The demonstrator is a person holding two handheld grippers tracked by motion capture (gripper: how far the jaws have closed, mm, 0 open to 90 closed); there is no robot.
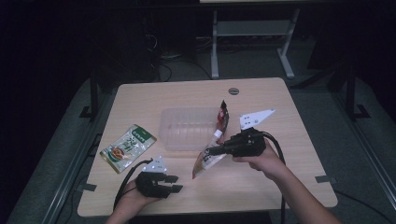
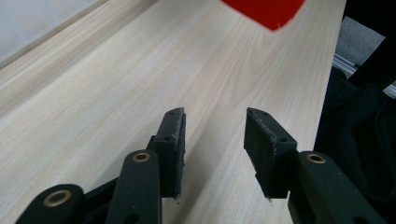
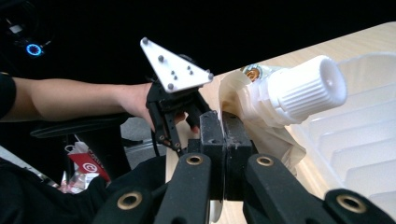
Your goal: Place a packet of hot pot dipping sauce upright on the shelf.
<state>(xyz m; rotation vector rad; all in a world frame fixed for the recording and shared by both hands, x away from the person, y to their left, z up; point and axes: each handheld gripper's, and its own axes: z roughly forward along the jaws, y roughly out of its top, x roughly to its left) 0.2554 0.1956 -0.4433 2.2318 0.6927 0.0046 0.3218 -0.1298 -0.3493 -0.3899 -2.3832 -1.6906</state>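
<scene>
Because the right gripper (image 1: 214, 150) has its jaws clamped on just the edge of the spouted pouch (image 1: 210, 156), which hangs tilted in the air beside the clear tray (image 1: 175, 140), the pouch could slip or swing and miss the tray. The left gripper (image 1: 175, 183), jaws apart and empty over the table (image 1: 261, 186), gives it no support.

- One wooden tabletop (image 1: 280, 177).
- One clear plastic tray (image 1: 184, 128) on it.
- Two food pouches: one green flat pouch (image 1: 127, 147), and one spouted pouch (image 1: 212, 154) with one white screw cap (image 3: 306, 88).
- Two hand-held grippers: the left gripper (image 1: 173, 184) and the right gripper (image 1: 210, 151), each with two black jaws.
- Two hands, one on each gripper.
</scene>
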